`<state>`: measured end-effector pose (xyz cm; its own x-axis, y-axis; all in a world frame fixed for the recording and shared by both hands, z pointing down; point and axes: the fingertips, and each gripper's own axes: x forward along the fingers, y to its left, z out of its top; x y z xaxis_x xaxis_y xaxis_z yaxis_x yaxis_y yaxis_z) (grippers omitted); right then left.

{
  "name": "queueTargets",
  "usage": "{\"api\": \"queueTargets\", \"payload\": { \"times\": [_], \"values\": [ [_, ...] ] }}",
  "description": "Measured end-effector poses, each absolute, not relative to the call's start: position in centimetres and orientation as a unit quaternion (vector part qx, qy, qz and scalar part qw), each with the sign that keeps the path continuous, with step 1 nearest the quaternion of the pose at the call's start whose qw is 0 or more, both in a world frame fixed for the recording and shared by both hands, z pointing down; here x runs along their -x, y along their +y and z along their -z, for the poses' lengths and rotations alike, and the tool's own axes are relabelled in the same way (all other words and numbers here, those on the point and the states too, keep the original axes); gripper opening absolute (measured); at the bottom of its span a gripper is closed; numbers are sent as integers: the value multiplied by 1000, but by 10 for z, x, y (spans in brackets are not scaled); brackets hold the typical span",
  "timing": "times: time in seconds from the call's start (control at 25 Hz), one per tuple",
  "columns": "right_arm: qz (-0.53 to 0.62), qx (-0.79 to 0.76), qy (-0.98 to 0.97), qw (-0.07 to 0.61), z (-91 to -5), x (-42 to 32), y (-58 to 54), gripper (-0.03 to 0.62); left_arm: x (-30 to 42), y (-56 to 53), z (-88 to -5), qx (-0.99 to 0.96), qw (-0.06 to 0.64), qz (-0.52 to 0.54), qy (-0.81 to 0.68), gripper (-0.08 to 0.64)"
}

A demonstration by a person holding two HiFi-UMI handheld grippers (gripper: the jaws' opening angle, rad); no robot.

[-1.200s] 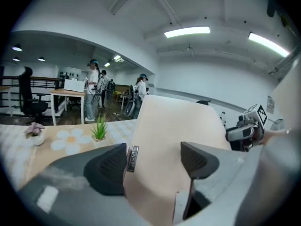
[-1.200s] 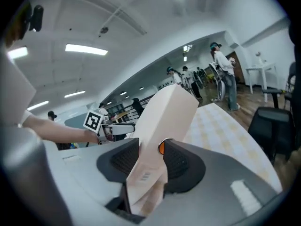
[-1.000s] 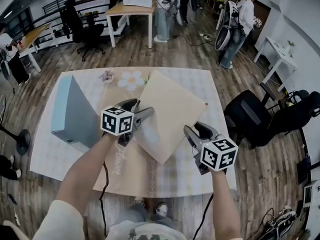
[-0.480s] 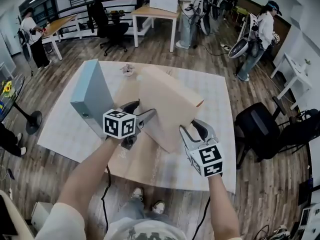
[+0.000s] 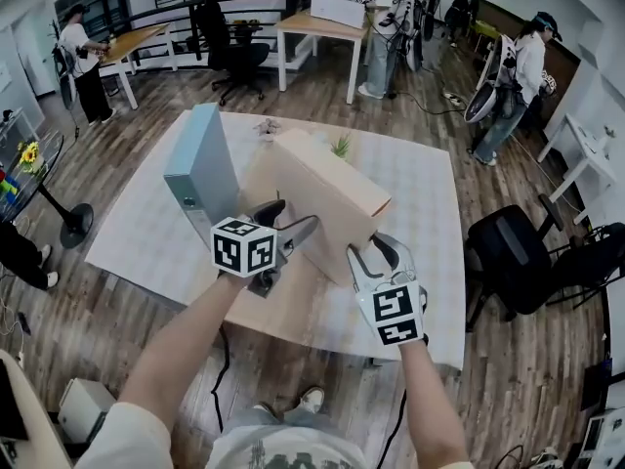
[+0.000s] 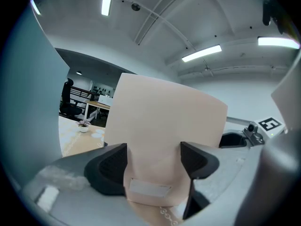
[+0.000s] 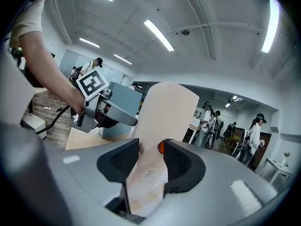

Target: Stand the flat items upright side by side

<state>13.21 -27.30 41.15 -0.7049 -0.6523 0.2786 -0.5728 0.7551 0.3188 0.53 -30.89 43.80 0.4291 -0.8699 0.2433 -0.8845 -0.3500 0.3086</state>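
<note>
A flat beige box (image 5: 327,189) is lifted off the table and tilted on edge, just right of a flat blue-grey box (image 5: 203,164) that stands upright. My left gripper (image 5: 293,231) is shut on the beige box's near left edge; in the left gripper view the box (image 6: 164,121) fills the gap between the wide-set jaws of the gripper (image 6: 154,161). My right gripper (image 5: 369,254) is shut on the box's near right corner, and in the right gripper view the box (image 7: 167,112) rises from that gripper (image 7: 151,161). The blue-grey box (image 7: 123,102) shows behind.
The table (image 5: 420,193) carries a pale patterned cloth, with a small flower ornament (image 5: 266,125) and a green sprig (image 5: 341,147) at its far side. A black office chair (image 5: 518,252) stands to the right, a floor stand (image 5: 73,228) to the left. People stand by desks at the back.
Both grippers have raised the beige box from a shallow tilt to a steeper one and carried it closer to the upright blue-grey box. Both grips are unchanged.
</note>
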Motion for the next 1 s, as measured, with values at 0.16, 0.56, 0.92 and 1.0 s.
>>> {"api": "queueTargets", "payload": {
  "times": [0.16,0.56,0.92,1.0],
  "values": [
    [101,-335,-917,193,-412,-129,-266,166,-9,-295,-436,-829,196,-24,-523,373],
    [68,-316,-926,197,-403,-144,-250,170,-14,-278,-428,-842,190,-21,-505,371],
    [-58,-360,-926,98,-398,-155,-292,380,34,-263,-412,-801,163,-2,-576,373],
    [-73,-349,-929,96,-400,-148,-299,402,52,-251,-405,-782,166,11,-601,373]
  ]
}}
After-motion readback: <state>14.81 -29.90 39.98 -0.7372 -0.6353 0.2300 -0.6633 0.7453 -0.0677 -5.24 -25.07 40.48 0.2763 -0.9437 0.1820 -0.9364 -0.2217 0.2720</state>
